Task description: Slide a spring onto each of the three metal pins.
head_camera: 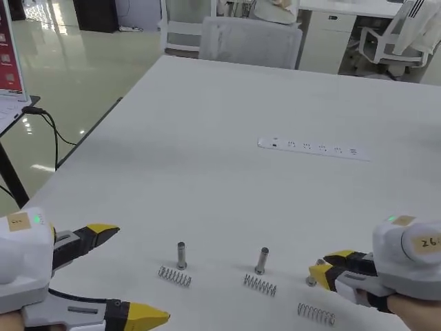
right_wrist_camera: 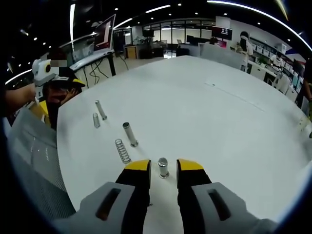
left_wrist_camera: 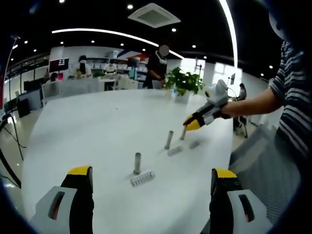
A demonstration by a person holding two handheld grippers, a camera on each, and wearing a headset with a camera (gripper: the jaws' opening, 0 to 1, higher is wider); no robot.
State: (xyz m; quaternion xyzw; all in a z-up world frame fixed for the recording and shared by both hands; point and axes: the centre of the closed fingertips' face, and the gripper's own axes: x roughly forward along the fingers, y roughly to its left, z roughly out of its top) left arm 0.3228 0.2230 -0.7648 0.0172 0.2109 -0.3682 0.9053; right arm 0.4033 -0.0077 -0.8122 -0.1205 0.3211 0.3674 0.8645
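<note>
Three short metal pins stand upright in a row near the table's front edge: left pin [head_camera: 181,254], middle pin [head_camera: 262,260], right pin [head_camera: 313,276]. A loose spring lies just in front of each: left spring [head_camera: 174,276], middle spring [head_camera: 260,285], right spring [head_camera: 316,314]. My right gripper [head_camera: 322,270] sits low at the right pin. In the right gripper view that pin [right_wrist_camera: 163,167] stands between the narrowly parted yellow tips of the right gripper [right_wrist_camera: 163,168], with a small gap on each side. My left gripper [head_camera: 127,274] is wide open at the lower left, holding nothing.
A white power strip [head_camera: 310,147] lies farther back on the white table [head_camera: 207,138]. Chairs [head_camera: 248,41] stand at the far edge, and a cable [head_camera: 55,131] hangs off the left side. People stand in the background of the office.
</note>
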